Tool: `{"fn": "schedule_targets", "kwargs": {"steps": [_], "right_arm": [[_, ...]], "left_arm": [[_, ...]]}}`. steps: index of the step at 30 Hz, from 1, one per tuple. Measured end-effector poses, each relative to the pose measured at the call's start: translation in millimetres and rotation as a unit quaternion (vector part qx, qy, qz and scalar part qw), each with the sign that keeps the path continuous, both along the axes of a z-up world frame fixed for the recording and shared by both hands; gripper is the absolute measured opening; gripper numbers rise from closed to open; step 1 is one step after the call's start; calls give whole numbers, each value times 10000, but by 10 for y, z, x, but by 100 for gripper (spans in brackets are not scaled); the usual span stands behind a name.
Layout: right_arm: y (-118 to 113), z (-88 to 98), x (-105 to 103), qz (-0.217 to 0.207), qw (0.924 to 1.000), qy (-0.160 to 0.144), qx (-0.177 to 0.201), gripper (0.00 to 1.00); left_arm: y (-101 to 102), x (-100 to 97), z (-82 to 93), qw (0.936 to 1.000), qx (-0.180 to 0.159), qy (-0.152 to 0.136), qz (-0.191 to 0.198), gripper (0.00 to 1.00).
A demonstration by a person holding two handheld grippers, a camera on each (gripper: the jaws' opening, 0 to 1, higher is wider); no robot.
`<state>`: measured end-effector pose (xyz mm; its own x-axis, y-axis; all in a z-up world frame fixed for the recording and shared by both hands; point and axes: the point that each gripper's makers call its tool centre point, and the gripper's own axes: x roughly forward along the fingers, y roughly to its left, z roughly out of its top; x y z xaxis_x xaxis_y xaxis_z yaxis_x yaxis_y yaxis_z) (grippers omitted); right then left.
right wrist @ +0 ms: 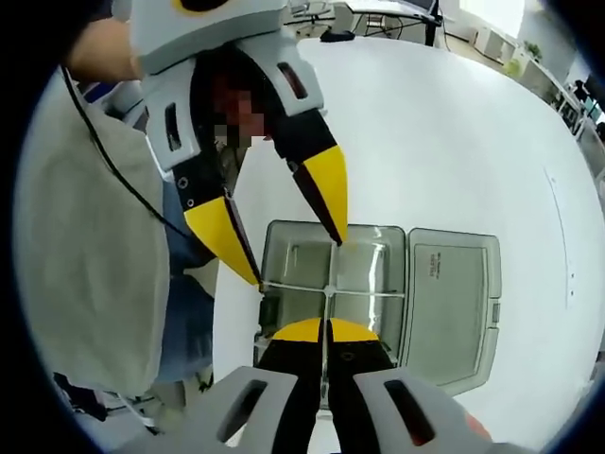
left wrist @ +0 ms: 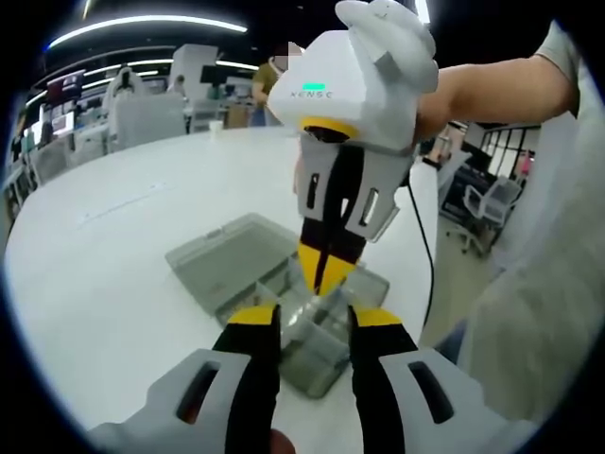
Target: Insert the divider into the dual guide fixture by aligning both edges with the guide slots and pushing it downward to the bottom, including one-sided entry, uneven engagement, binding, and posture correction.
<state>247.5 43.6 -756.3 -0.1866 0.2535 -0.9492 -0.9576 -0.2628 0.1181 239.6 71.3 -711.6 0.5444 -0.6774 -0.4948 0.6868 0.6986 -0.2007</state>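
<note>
My right hand-held gripper clamped on thin divider above box; left hand-held gripper apart. Divider judged light, stiff, slippery: grip top edge.

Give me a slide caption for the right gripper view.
Right tongs pinch a clear divider over the open box; left tongs open, straddling it.

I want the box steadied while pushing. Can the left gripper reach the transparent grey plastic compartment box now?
Probably yes. The left gripper is open, its fingers at the rim of the transparent grey plastic compartment box; the right gripper, shut on the thin clear divider mid-box, leaves that edge free.
</note>
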Motion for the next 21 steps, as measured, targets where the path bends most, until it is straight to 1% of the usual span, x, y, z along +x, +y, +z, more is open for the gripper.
{"fn": "schedule_targets", "kwargs": {"steps": [21], "right_arm": [[-2, -143, 2, 122, 9999, 19, -11, 0]], "left_arm": [[10, -9, -32, 10000, 59, 46, -43, 26]]}}
